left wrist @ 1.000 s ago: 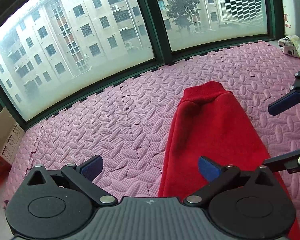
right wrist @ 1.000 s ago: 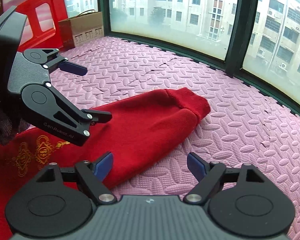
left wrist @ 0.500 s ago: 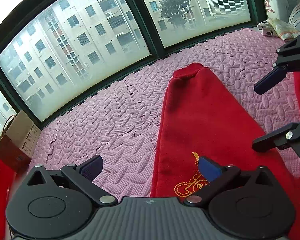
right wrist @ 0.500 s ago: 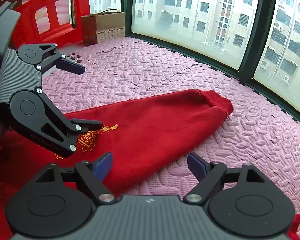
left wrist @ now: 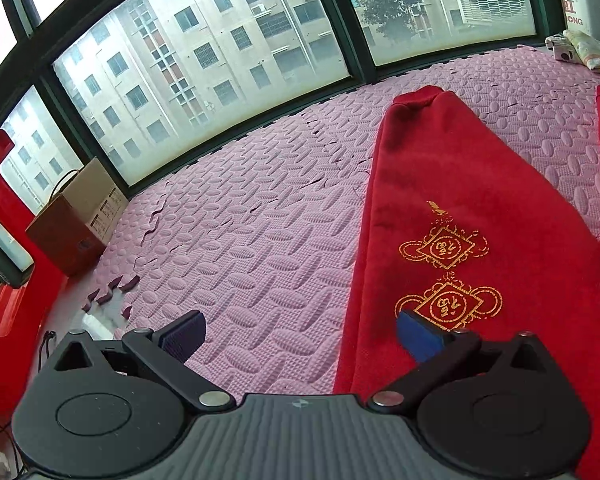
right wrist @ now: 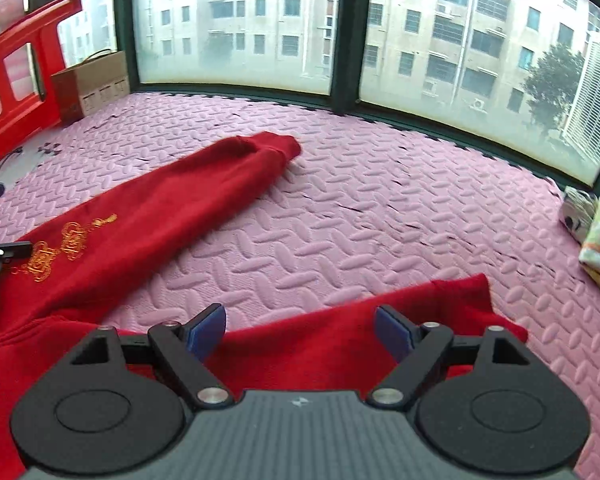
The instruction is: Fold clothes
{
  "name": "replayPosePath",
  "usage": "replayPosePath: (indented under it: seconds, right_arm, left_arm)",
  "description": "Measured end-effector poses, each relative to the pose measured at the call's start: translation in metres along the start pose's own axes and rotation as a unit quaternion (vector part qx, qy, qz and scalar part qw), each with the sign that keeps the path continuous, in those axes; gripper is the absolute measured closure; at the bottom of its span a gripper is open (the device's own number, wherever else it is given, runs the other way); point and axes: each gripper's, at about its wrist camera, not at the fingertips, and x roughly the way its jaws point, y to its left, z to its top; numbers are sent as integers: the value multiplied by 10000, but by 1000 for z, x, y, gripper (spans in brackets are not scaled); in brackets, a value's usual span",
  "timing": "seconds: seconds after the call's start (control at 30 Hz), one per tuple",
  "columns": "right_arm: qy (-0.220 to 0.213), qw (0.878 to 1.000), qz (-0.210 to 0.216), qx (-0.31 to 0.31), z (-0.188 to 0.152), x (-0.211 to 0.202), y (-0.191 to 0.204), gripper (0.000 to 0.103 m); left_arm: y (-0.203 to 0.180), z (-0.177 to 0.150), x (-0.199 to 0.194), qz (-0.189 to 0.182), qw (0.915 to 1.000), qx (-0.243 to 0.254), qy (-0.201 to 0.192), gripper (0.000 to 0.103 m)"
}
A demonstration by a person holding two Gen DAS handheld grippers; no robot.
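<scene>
A red sweater with gold embroidery lies spread on the pink foam mat. In the left wrist view its left sleeve (left wrist: 440, 184) runs away toward the window, cuff far. My left gripper (left wrist: 300, 332) is open and empty, straddling the sleeve's left edge, its right pad over the embroidery. In the right wrist view the same sleeve (right wrist: 172, 208) lies at left and the other sleeve (right wrist: 380, 320) lies just under my right gripper (right wrist: 300, 330), which is open and empty. The left gripper's fingertips (right wrist: 4, 250) show at the far left edge.
A pink foam mat (right wrist: 380, 200) covers the floor up to a dark-framed window. A brown cardboard box (left wrist: 76, 220) and a red plastic frame (right wrist: 16, 80) stand at the left. Folded patterned cloth (right wrist: 596, 236) lies at the right edge.
Both grippers have drawn back from the cuff toward the sweater's body and apart. The embroidery has come into the left view, and the second sleeve now lies under the right gripper.
</scene>
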Motion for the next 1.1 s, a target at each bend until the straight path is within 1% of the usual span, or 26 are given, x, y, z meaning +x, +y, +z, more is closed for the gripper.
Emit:
replayPosePath:
  seconds: [0.1, 0.2, 0.23, 0.33, 0.43, 0.5, 0.57, 0.63, 0.73, 0.77, 0.83, 0.87, 1.0, 1.1]
  right_arm:
    - [233, 9984, -480, 172, -17, 4, -26, 20]
    - [213, 9972, -559, 458, -32, -7, -48, 20]
    - [213, 9966, -654, 458, -36, -11, -52, 22]
    - [184, 9969, -550, 539, -45, -19, -61, 26]
    - [182, 9962, -656, 541, -44, -29, -60, 28]
    - [135, 9958, -723, 552, -41, -33, -55, 27]
    - [69, 9973, -581, 448, -38, -36, -45, 27]
    - [98, 9988, -406, 239, -39, -38, -32, 27]
    - [217, 9994, -271, -25, -48, -41, -17, 27]
    - [261, 9992, -281, -102, -54, -42, -14, 26]
    - [291, 9988, -345, -180, -63, -49, -13, 22]
    - [289, 9986, -390, -197, -66, -53, -14, 22]
    - [236, 9978, -538, -299, -70, -70, -11, 23]
    - [-21, 9992, -322, -239, -63, -76, -4, 23]
  left_arm:
    - [1, -4, -2, 39, 10000, -84, 13, 0]
    - [2, -7, -4, 90, 9999, -134, 9, 0]
    - [2, -8, -4, 104, 9998, -146, 2, 0]
    - [2, -11, -6, 132, 9997, -183, -12, 0]
    - [1, -9, -10, 181, 9997, -164, 1, 0]
    - [-2, -7, -21, 171, 9997, -173, -73, 0]
    - [-5, -6, -31, 158, 9996, -179, -156, 0]
    - [-9, -3, -45, 87, 9993, -155, -329, 0]
    - [-20, 2, -69, -225, 9980, -180, -557, 0]
    - [-25, 3, -76, -356, 9974, -176, -604, 0]
    - [-36, 4, -86, -579, 9960, -106, -677, 0]
    - [-45, 4, -92, -747, 9947, -49, -710, 0]
    - [-78, 8, -112, -1406, 9863, 130, -854, 0]
    - [-108, 9, -121, -1784, 9788, 368, -932, 0]
